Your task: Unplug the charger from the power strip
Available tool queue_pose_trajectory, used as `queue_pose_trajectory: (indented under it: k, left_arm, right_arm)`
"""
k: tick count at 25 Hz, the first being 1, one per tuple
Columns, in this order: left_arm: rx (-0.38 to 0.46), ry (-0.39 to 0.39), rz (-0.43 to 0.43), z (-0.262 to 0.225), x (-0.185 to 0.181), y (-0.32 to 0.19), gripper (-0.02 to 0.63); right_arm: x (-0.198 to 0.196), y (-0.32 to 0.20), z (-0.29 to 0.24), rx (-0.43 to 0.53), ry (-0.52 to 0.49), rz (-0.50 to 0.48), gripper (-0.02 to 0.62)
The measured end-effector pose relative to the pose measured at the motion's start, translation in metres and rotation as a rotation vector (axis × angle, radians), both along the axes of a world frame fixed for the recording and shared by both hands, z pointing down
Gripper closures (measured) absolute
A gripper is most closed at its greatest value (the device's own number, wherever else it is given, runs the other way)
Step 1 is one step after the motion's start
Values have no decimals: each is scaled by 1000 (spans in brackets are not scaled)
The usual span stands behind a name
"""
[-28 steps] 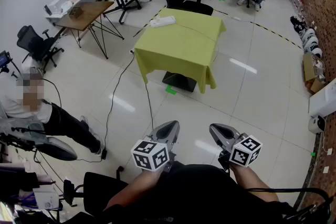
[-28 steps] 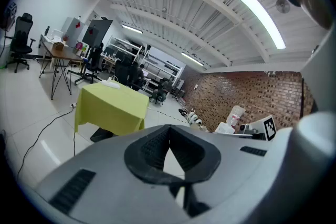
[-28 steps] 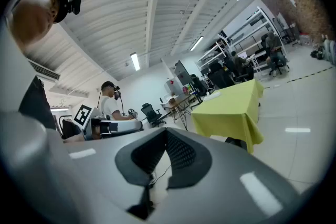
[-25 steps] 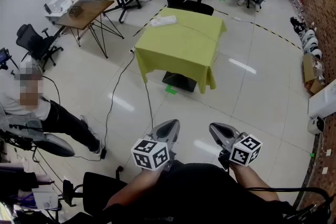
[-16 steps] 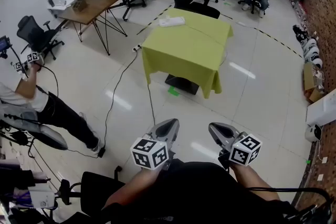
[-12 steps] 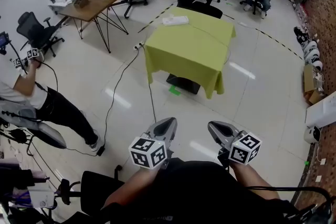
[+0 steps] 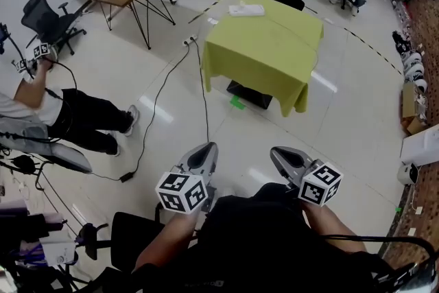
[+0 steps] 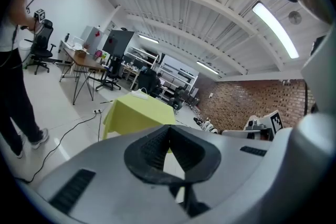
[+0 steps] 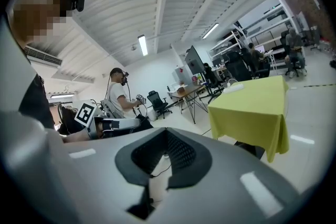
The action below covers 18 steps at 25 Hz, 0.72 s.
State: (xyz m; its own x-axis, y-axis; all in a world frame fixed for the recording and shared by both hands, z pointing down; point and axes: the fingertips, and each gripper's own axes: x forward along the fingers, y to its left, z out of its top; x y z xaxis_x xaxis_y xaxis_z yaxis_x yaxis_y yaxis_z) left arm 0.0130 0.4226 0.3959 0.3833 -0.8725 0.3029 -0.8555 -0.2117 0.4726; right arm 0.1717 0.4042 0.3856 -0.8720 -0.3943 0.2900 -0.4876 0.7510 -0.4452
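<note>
- Left gripper (image 7: 205, 150): jaws together, nothing between them; held low by the body, well apart from the table (image 7: 274, 62).
- Right gripper (image 7: 280, 154): likewise closed and empty, beside the left.
- Power strip (image 7: 247, 10): white, lying near the far edge of the table's green cloth. The charger is too small to make out from here.
- Hazard, cables (image 7: 204, 92): they run over the floor between the body and the table. A foot could snag one, and if it feeds the strip, drag the strip off.
- Hazard, loose strip: pulling the charger without pinning the strip would probably lift or slide it on the cloth.
- Hazard, closed jaws: unless opened before contact, they would shove the charger, not grasp it.
- Hazard, far placement: a long reach across the cloth invites a skewed pull.
- Hazard, person (image 7: 65, 116) at left: close to the cable run.
</note>
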Motion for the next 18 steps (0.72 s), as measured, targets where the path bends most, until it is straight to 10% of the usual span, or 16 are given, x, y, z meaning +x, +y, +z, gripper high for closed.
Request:
queue_pose_trajectory:
  k: [18]
  left_arm:
    - [-52, -31, -20, 14, -44, -82, 601]
  right_arm:
    - [-43, -105, 25, -56, -56, 31, 592]
